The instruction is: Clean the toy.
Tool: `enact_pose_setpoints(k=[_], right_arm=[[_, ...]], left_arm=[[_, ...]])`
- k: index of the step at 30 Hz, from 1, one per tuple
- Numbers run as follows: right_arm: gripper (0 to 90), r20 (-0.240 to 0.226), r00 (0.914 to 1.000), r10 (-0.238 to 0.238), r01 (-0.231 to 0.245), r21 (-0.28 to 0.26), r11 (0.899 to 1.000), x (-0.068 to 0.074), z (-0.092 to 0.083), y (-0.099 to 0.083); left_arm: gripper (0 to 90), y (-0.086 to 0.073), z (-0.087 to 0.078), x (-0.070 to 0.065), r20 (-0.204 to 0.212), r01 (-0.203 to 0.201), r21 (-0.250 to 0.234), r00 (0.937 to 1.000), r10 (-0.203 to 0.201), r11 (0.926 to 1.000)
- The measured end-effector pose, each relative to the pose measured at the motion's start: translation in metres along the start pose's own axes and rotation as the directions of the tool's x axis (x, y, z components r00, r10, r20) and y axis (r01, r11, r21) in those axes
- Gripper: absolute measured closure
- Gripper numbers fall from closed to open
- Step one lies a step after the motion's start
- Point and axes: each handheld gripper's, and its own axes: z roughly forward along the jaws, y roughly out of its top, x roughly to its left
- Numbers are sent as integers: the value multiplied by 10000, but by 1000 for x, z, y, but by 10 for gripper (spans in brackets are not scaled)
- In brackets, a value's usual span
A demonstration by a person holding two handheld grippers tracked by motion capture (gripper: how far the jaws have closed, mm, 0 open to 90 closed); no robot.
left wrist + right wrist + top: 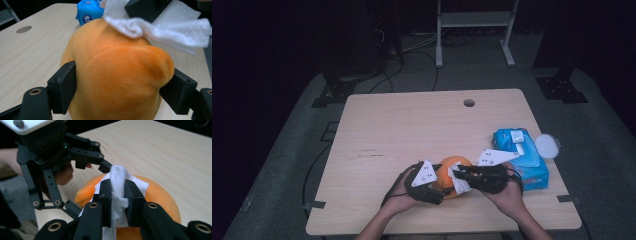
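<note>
An orange plush toy (452, 167) sits near the table's front edge, between both hands. My left gripper (438, 191) comes in from the left and is shut on the plush toy (120, 75); its two pads (63, 85) press into the sides. My right gripper (462, 175) comes in from the right, shut on a white wipe (118, 176) bunched between its jaws. The wipe (160, 30) rests on top of the plush toy (157, 195). One left fingertip (104, 166) stands right beside the wipe's upper end.
A blue pack of wipes (522, 160) lies at the table's right edge, with a round white lid (547, 146) beside it. A cable hole (469, 103) is in the far part of the wooden table (412, 125). A metal frame (474, 20) stands on the floor behind.
</note>
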Motion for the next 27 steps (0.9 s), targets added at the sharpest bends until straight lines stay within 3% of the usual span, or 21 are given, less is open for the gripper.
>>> enact_pose_setpoints(k=[2,6,8,10,13,14,15,16,18,21,22,24,25,26,27], right_arm=[[766,101,9999,-112,112,14,9999,0,1,1],[766,718,9974,45,-63,246,9997,-14,-2,-4],[766,556,9977,380,-393,231,9990,-19,-4,-7],[769,515,9983,280,-291,216,9993,-16,-5,-7],[768,-86,10000,-33,34,156,9999,-3,-1,-3],[768,-392,9985,-375,384,206,9991,10,5,-1],[768,-392,9985,-375,384,206,9991,10,5,-1],[768,-234,9967,-771,779,326,9964,16,8,1],[769,-246,9967,-773,780,298,9965,15,8,1],[769,-80,9988,-483,485,269,9985,5,5,-1],[769,23,9995,-321,320,264,9991,-1,2,-4],[769,27,9999,-150,150,292,9995,-4,1,-5],[769,27,9999,-150,150,292,9995,-4,1,-5],[769,-152,9998,-132,135,170,9998,0,0,-3],[769,-318,9993,-201,205,108,9997,4,0,-1]], left_arm=[[187,0,-1,2,-21,93,-8,10000,-93,10000],[160,-1,-2,6,5,303,-21,9995,-303,9995],[199,-1,-2,5,32,204,-48,9998,-204,9998],[233,-1,-1,5,-106,250,-79,9996,-251,9997],[242,-2,0,7,-167,638,-171,9978,-640,9978],[240,-2,0,7,-211,650,-122,9976,-652,9978],[233,-2,0,7,-211,650,-122,9976,-652,9978],[225,-2,0,6,-276,571,-68,9980,-573,9983],[204,-2,-1,7,-298,689,-120,9972,-692,9976],[87,-3,1,9,-448,1180,-198,9919,-1188,9928],[83,-5,2,12,-310,1258,-159,9915,-1263,9919],[172,-6,1,12,-146,1286,-158,9916,-1289,9916],[172,-5,1,11,-204,1159,-139,9930,-1162,9932],[222,-3,2,7,-198,890,-73,9958,-892,9960],[236,-3,2,7,-198,890,-73,9958,-892,9960]])
